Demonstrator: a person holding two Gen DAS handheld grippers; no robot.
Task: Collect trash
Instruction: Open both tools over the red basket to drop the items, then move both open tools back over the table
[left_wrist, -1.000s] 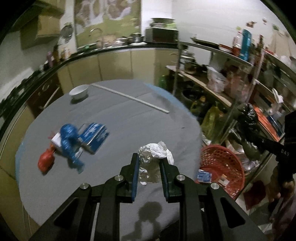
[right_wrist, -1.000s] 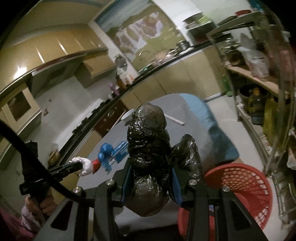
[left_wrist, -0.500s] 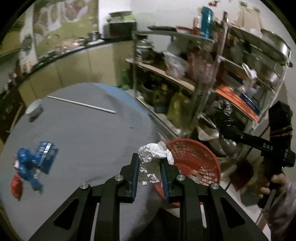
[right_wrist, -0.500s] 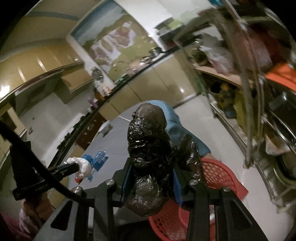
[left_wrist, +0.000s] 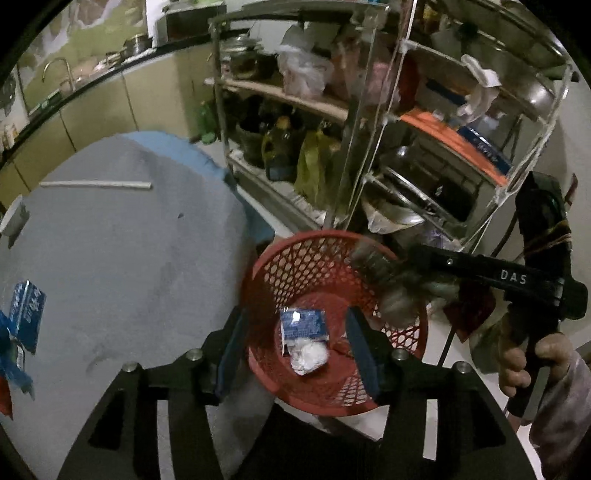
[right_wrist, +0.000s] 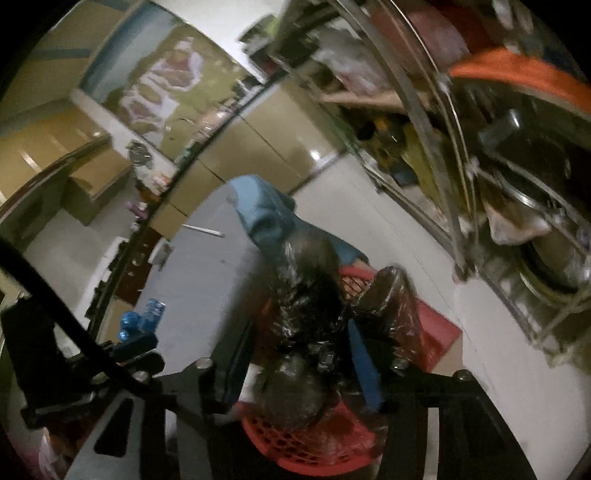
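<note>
Left gripper (left_wrist: 295, 341) jaws opening, empty; white crumpled wad (left_wrist: 308, 353) lies in red mesh plastic basket (left_wrist: 295, 266). Right gripper (right_wrist: 299, 363) jaws opening, crumpled black plastic bag (right_wrist: 308, 314) between them. Blue wrappers (left_wrist: 26, 314) remain on far-left table.

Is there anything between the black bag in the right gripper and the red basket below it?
Nothing visible. The black bag hangs directly over the red basket, between the opening jaws of the right gripper.

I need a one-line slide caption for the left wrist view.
Left gripper opening above the red basket; the foil ball lies inside it.
</note>
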